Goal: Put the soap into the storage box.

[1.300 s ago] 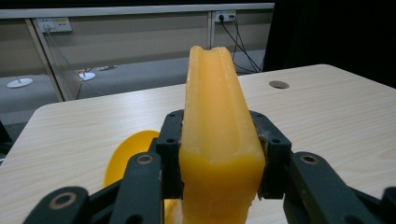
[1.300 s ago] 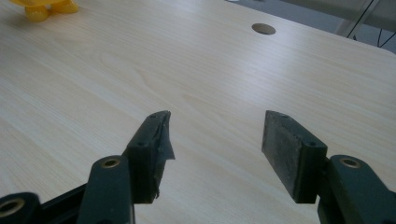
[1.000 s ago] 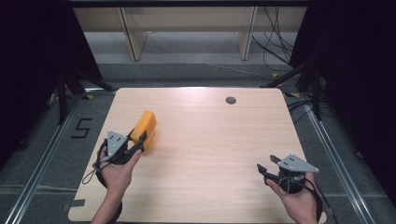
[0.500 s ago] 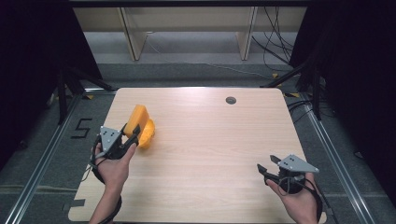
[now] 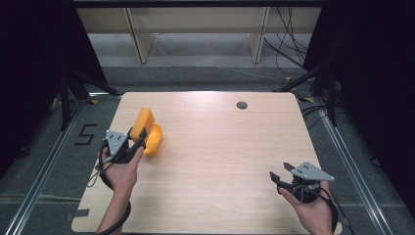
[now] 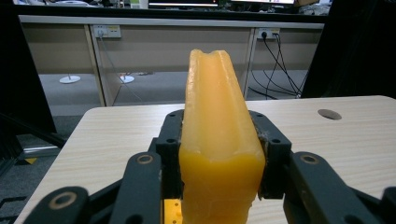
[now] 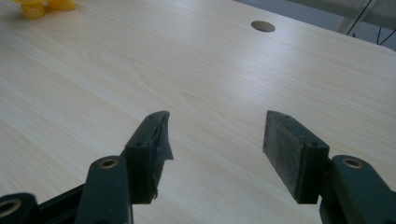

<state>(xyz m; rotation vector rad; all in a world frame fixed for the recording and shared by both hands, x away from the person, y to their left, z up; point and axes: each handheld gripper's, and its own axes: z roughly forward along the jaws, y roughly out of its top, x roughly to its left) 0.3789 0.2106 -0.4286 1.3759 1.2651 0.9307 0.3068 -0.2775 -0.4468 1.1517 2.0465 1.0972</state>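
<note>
Since the earlier frames the left gripper (image 5: 138, 139) has tipped its yellow block (image 5: 142, 125) up on end, so the block now stands tilted above the left side of the wooden table (image 5: 220, 161). The jaws are clamped on the block's two sides, seen close in the left gripper view (image 6: 219, 140). A second yellow piece (image 5: 154, 139) lies on the table just beside it. The right gripper (image 5: 280, 177) rests near the table's right front, jaws apart and holding nothing (image 7: 215, 140).
</note>
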